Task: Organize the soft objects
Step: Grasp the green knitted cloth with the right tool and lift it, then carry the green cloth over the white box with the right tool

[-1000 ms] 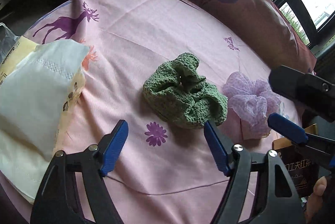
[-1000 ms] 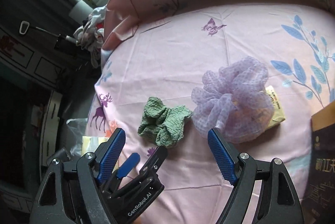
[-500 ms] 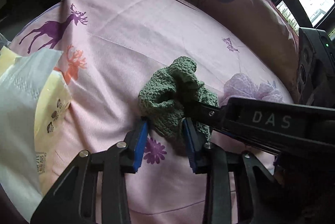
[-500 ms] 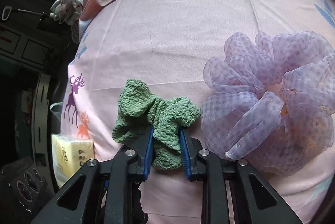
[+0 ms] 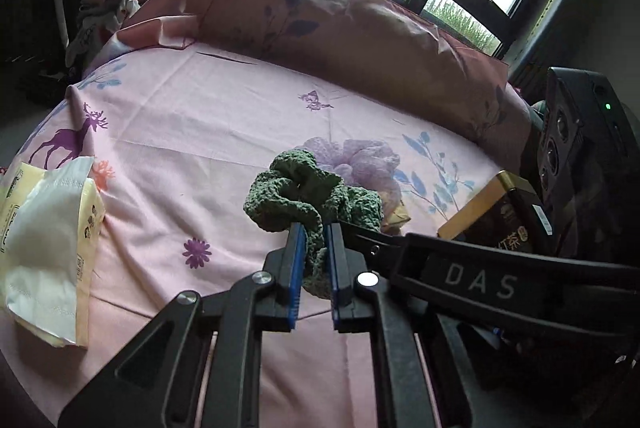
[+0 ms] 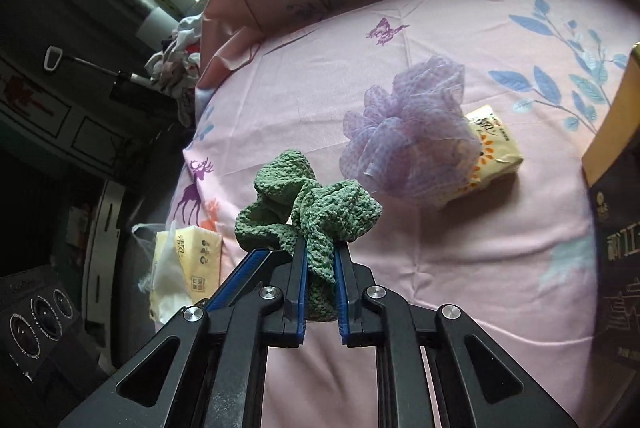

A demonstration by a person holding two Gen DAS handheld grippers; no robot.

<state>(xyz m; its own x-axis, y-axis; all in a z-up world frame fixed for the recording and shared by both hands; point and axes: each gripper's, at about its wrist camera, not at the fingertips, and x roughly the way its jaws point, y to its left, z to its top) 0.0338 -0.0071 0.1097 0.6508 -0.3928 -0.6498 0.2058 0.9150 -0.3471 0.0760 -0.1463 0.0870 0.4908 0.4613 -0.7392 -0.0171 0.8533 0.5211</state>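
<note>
Both the left gripper (image 5: 314, 248) and right gripper (image 6: 320, 260) are clamped on the crumpled green knitted cloth (image 6: 308, 211); pulling apart unevenly could yank it from one pinch, dropping it short of the lilac mesh pouf (image 6: 408, 131) ahead.

On the bed I count one green cloth (image 6: 308, 211), one purple mesh puff (image 6: 408, 131), two tissue packs (image 6: 188, 268) (image 6: 494, 147), one dark box (image 5: 500, 220), two grippers (image 5: 314, 232) (image 6: 320, 248).
</note>
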